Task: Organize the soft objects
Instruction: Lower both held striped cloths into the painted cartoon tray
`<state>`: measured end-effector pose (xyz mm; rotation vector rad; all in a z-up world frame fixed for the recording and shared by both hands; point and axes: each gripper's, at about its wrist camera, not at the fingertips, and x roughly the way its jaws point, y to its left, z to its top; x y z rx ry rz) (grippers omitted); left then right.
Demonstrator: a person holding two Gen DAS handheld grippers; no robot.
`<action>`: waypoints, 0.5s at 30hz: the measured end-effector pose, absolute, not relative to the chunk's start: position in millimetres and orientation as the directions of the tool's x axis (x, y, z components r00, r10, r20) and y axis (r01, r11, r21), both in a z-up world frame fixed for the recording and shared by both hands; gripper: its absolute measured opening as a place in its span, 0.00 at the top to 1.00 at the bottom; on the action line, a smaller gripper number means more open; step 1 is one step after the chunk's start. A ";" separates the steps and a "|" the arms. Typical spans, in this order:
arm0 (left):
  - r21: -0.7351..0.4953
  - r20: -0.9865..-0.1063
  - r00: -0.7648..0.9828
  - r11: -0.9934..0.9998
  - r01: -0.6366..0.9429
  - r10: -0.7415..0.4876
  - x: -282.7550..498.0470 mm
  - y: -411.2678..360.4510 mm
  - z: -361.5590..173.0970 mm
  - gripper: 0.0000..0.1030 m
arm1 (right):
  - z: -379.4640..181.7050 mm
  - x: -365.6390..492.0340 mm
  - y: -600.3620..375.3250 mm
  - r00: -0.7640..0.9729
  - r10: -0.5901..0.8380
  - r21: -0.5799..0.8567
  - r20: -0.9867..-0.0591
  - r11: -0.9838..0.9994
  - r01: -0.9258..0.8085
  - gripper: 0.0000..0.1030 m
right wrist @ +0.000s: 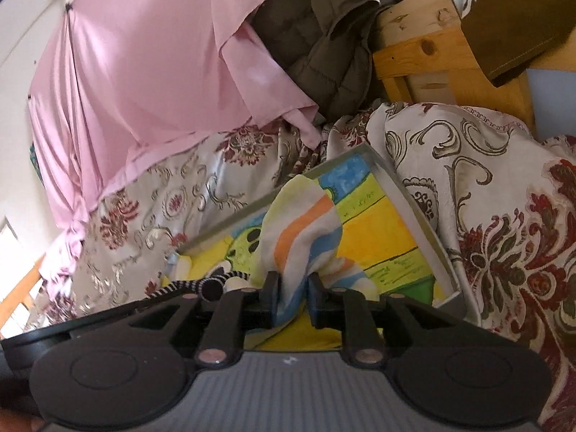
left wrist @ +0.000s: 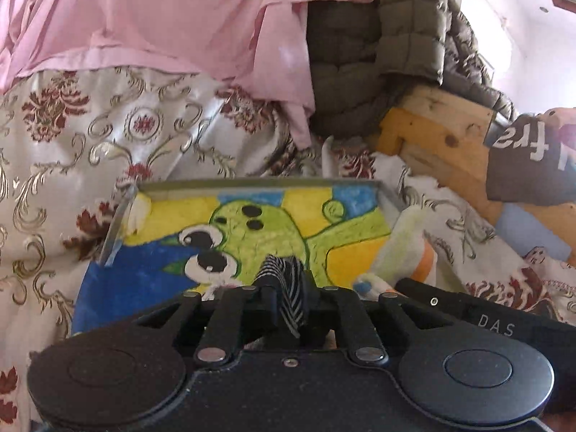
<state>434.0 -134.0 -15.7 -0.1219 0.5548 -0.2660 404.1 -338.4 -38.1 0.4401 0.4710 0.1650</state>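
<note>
Bedspread (left wrist: 72, 151) with floral pattern, pink curtain (left wrist: 162, 18), wooden frame (left wrist: 442, 136)

free: tray (left wrist: 387, 194) floor | blocked: pink cloth (left wrist: 162, 18), jacket (left wrist: 378, 54) behind

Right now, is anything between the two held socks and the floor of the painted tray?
Nothing visible. The zebra-striped sock in the left claw and the pastel sock in the right claw hang over the tray.
</note>
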 end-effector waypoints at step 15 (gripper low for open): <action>-0.171 -0.588 0.788 0.980 0.103 -0.185 437.5 -126.2 -24.8 0.52 | -34.8 400.4 -334.4 0.877 0.171 0.359 -0.450 0.933 0.002 0.38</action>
